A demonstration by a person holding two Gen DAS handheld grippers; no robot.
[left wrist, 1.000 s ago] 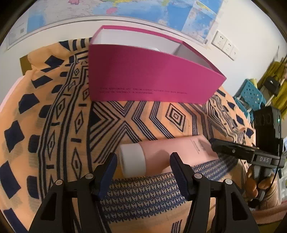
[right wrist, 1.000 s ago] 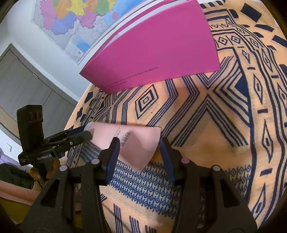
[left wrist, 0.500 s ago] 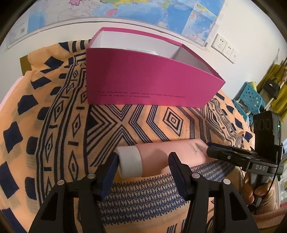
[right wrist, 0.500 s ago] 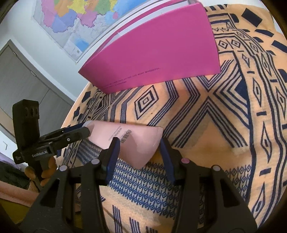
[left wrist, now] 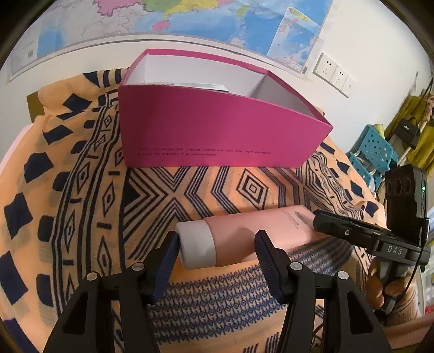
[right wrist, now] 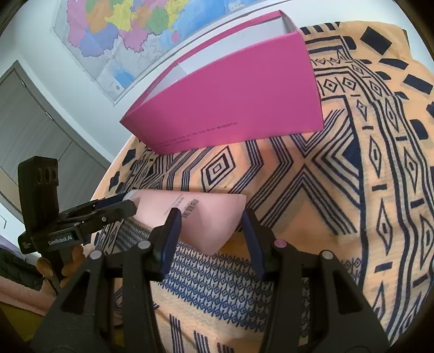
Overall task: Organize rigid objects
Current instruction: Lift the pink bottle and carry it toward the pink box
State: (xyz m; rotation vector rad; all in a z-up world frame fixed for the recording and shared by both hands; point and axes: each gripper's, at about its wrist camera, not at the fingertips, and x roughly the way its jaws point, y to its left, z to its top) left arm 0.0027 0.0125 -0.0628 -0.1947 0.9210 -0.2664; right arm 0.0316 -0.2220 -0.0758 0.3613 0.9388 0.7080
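A pink tube with a white cap (left wrist: 244, 233) lies across the patterned cloth, and it shows in the right wrist view (right wrist: 200, 214) too. My left gripper (left wrist: 215, 249) is open, its fingers on either side of the cap end. My right gripper (right wrist: 210, 230) is open around the flat crimped end. Neither visibly presses the tube. An open magenta box (left wrist: 217, 130) stands behind it, with something white inside; it also shows in the right wrist view (right wrist: 230, 103).
The orange and navy patterned cloth (left wrist: 81, 190) covers the table. A wall with a map (left wrist: 190, 16) and sockets (left wrist: 333, 73) is right behind the box. Blue stools (left wrist: 374, 152) stand off to the right. Grey cabinet doors (right wrist: 35, 130) are on the left.
Both grippers have risen and pulled back a little, so the box top shows more. The tube stays between the fingers of both.
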